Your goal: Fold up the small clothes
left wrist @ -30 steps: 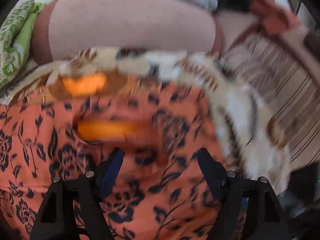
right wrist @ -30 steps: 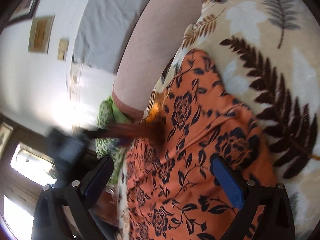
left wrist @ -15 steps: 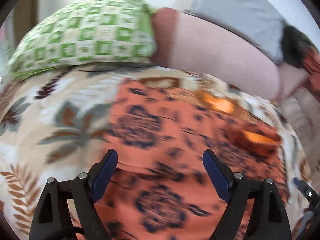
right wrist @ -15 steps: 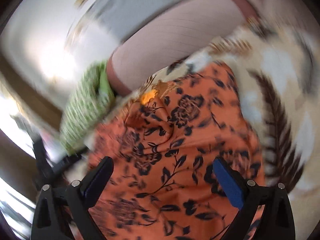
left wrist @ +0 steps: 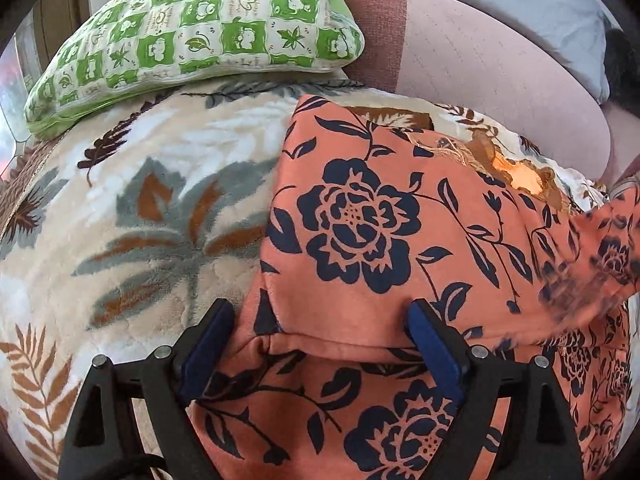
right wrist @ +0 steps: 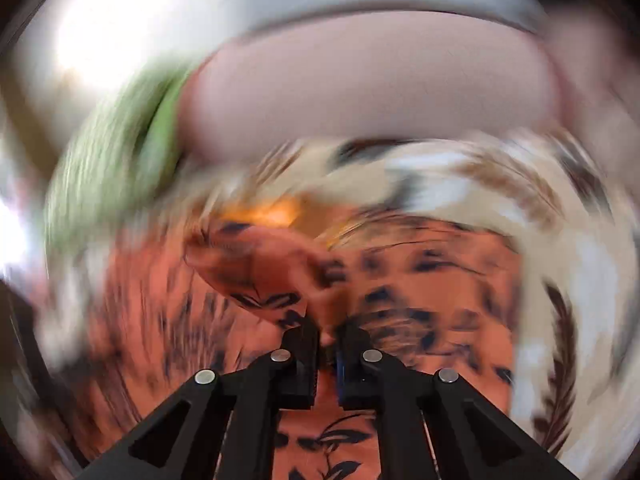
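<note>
Spread across the bed, a cream blanket (left wrist: 132, 208) printed with grey and brown leaves serves as the work surface. At its far left edge lies a green-and-white checked pillow (left wrist: 200, 28), and a pale pink bolster (left wrist: 492, 68) runs along the far side to the right of it.

An orange garment (left wrist: 360, 232) with a dark navy flower print lies on the right half of the blanket, its left edge running from the far side towards the near side. A hem fold crosses it near the left gripper (left wrist: 320, 344), whose blue-padded jaws stand wide apart, one on either side of the cloth, pinching nothing.

The right wrist view is heavily smeared by motion. Even so, the right gripper (right wrist: 328, 340) shows its jaws drawn close together with a raised pinch of the same orange fabric (right wrist: 264, 272) caught between them, lifted above the rest of the cloth.
</note>
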Demonstrator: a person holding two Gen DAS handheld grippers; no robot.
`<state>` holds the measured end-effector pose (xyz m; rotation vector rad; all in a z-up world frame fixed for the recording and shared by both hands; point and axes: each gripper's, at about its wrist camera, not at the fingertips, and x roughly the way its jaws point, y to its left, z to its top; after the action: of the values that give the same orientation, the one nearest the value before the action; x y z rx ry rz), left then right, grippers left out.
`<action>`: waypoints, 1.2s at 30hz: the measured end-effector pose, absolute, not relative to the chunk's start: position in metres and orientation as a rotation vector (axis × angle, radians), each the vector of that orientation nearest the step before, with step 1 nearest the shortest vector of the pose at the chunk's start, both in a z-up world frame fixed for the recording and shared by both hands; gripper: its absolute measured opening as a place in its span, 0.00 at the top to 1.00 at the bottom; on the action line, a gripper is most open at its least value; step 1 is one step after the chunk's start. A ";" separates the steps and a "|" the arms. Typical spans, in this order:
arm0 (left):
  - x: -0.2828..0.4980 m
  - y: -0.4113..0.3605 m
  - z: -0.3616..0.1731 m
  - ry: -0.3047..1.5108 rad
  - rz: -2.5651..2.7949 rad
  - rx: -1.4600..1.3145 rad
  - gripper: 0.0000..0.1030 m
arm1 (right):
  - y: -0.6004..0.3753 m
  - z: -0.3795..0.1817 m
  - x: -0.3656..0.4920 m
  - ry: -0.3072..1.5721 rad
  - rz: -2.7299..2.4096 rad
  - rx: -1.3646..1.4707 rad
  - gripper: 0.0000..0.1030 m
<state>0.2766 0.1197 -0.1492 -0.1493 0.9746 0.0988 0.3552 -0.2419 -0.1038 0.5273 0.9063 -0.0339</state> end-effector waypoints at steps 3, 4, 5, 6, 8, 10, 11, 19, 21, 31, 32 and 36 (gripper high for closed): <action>0.278 0.119 -0.151 0.975 0.101 -0.142 0.12 | -0.277 -0.163 0.331 1.064 -0.063 0.843 0.73; 0.278 0.118 -0.151 0.973 0.099 -0.142 0.12 | -0.281 -0.160 0.321 1.011 -0.043 0.860 0.73; 0.277 0.118 -0.151 0.973 0.096 -0.141 0.12 | -0.282 -0.150 0.314 1.000 -0.061 0.822 0.73; 0.278 0.118 -0.150 0.977 0.096 -0.140 0.12 | -0.282 -0.143 0.311 0.992 -0.061 0.808 0.70; 0.279 0.120 -0.145 0.981 0.109 -0.152 0.12 | -0.283 -0.129 0.308 0.957 -0.051 0.797 0.60; 0.276 0.123 -0.135 0.941 0.120 -0.170 0.12 | -0.278 -0.109 0.309 0.904 -0.039 0.737 0.36; 0.274 0.124 -0.130 0.915 0.123 -0.175 0.12 | -0.271 -0.097 0.313 0.866 -0.001 0.689 0.35; 0.289 0.133 -0.143 1.022 0.213 -0.158 0.07 | -0.269 -0.158 0.358 1.082 0.138 0.850 0.26; 0.281 0.134 -0.129 0.966 0.212 -0.142 0.07 | -0.268 -0.134 0.349 1.053 0.126 0.824 0.26; 0.120 0.174 -0.069 0.763 0.149 -0.246 0.07 | -0.244 -0.046 0.202 0.913 0.184 0.562 0.25; 0.094 0.178 -0.066 0.753 0.145 -0.267 0.07 | -0.242 -0.039 0.176 0.901 0.164 0.516 0.26; 0.015 0.176 -0.070 0.763 0.125 -0.315 0.07 | -0.241 -0.015 0.098 0.853 0.107 0.395 0.25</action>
<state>0.0151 0.1763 -0.0702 -0.3155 0.7632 0.1251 0.0981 -0.2412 -0.0149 0.3950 0.8526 0.1070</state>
